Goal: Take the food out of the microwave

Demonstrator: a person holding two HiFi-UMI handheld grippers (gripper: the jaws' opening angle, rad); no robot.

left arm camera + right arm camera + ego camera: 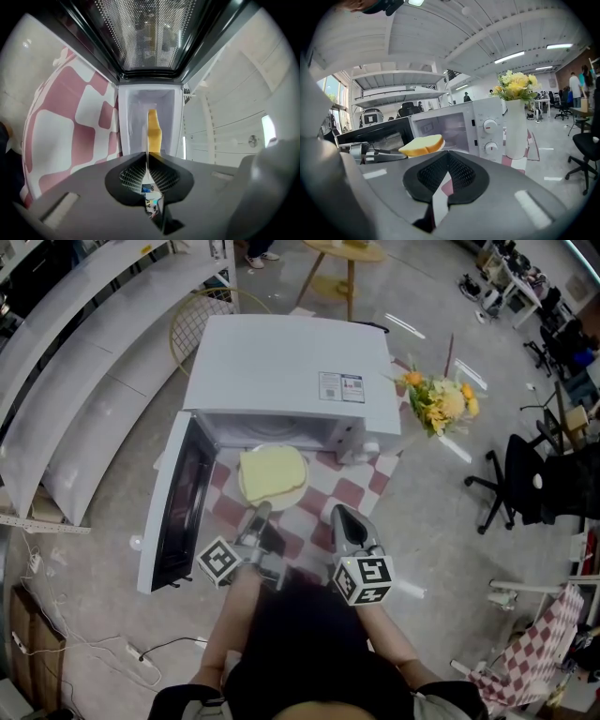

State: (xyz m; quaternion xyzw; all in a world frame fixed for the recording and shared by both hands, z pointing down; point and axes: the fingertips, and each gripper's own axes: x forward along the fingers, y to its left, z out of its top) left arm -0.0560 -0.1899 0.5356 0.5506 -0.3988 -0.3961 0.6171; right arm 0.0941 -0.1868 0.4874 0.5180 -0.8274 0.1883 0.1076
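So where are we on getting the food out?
Done: microwave door open, plate of bread looks out of the cavity. In hand: left hand-held gripper shut on the plate's rim, over the checkered cloth. Left: set it down; right hand-held gripper is shut and empty.

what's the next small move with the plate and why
Probably lower the plate onto the checked cloth in front of the microwave. The left tool grips its rim, and the bread already sits outside the open cavity.
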